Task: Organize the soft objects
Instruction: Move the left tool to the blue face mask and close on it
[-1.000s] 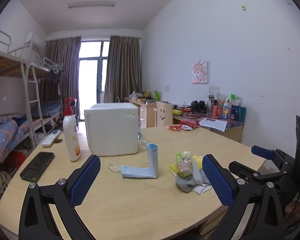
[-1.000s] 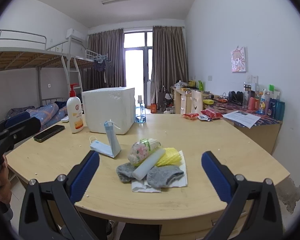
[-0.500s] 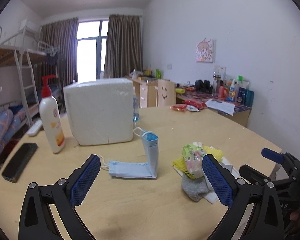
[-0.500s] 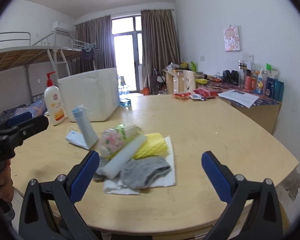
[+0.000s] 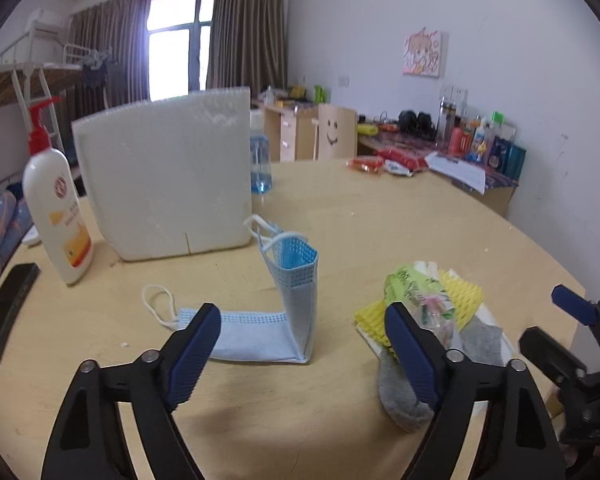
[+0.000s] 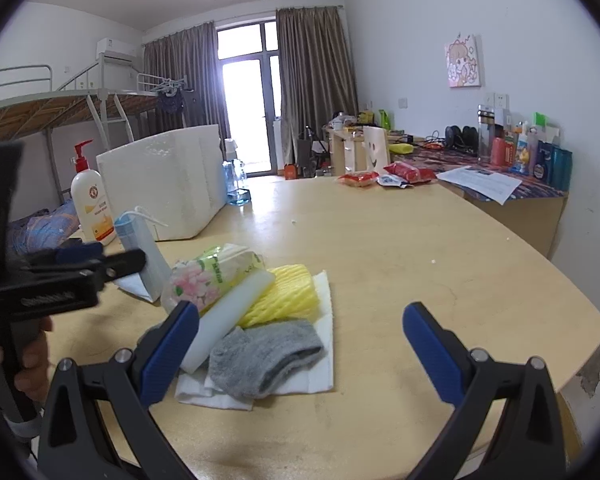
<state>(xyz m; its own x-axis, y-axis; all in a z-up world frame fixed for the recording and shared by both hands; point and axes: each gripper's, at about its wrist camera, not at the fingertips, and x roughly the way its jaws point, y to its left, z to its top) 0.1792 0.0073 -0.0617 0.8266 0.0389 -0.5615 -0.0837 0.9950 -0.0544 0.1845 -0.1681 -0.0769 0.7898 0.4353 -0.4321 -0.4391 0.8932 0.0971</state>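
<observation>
A light blue face mask [image 5: 288, 304] lies on the round wooden table [image 5: 380, 220], one half folded upright. My left gripper [image 5: 300, 314] hovers just short of it with its jaws closing; the mask's flat part shows between the fingers, and the pads are off it. Right of the mask lies a pile: a flowered tissue packet [image 6: 208, 276], a white foam bar [image 6: 228, 316], yellow foam netting [image 6: 288, 292] and a grey sock [image 6: 268, 356] on white paper [image 6: 322, 364]. My right gripper [image 6: 300, 312] stands open in front of that pile, holding nothing.
A white foam box [image 5: 164, 176] stands behind the mask, with a lotion pump bottle [image 5: 56, 204] and a black phone [image 5: 8, 316] to its left and a blue bottle [image 5: 260, 168] behind. Snack packets [image 6: 380, 176] lie far back. The table edge curves round on the right.
My left gripper has come forward and down towards the mask, and its jaws have narrowed. The right gripper has moved closer to the pile and stayed open.
</observation>
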